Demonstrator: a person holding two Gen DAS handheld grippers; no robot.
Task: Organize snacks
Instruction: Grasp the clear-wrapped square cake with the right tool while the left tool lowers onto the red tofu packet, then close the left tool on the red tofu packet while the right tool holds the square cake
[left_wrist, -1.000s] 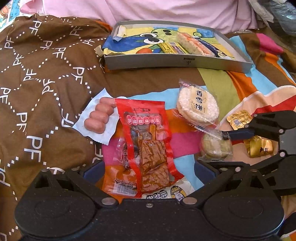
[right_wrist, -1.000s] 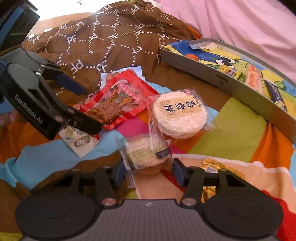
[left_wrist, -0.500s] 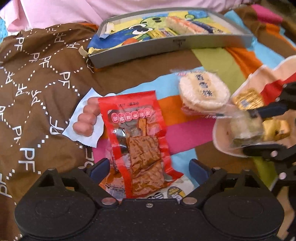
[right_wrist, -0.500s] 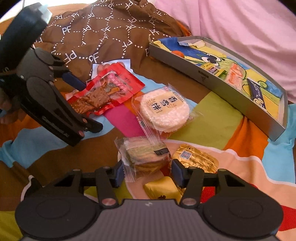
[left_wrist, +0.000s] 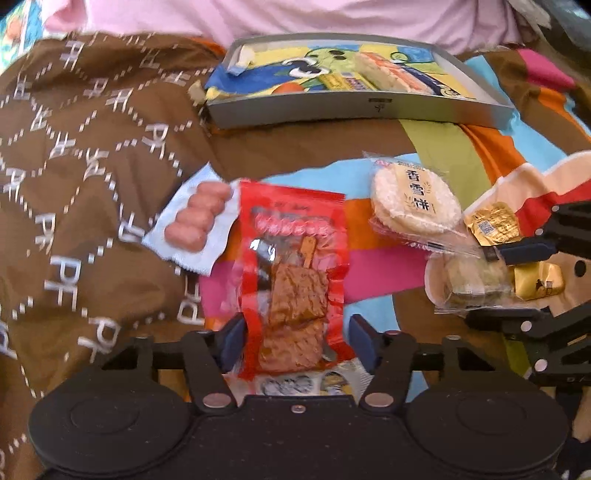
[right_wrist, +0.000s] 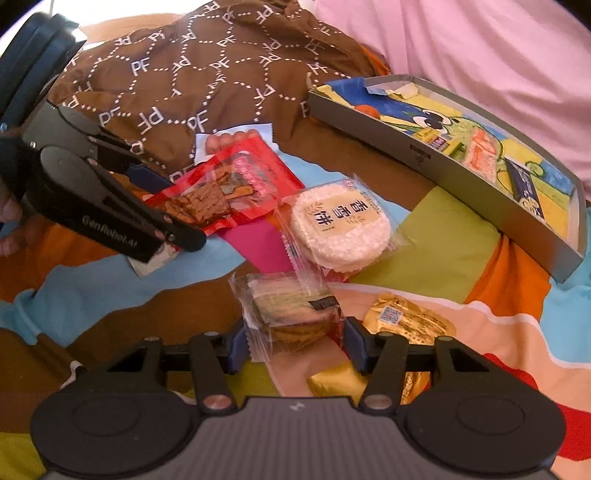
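A red packet of brown dried strips (left_wrist: 295, 277) lies on the colourful bedspread with its near end between the fingers of my left gripper (left_wrist: 297, 343), which is shut on its sides. My right gripper (right_wrist: 295, 345) is shut on a clear-wrapped round cake (right_wrist: 291, 310). That cake (left_wrist: 476, 280) shows at the right in the left wrist view too. A grey tray (left_wrist: 369, 107) with a cartoon lining holds a few snack bars at the back. A wrapped rice cracker (right_wrist: 340, 225) rests between the two packets.
A pack of small sausages (left_wrist: 195, 218) lies left of the red packet, on a brown patterned blanket (left_wrist: 92, 184). Two gold-wrapped sweets (right_wrist: 406, 321) (right_wrist: 332, 380) sit by my right fingers. A white packet (left_wrist: 295, 384) lies under the red one. Pink bedding (right_wrist: 480, 55) is behind the tray.
My left gripper's fingers have closed in from wide open onto the sides of the red packet. My right gripper has kept hold of the cake and shifted slightly.
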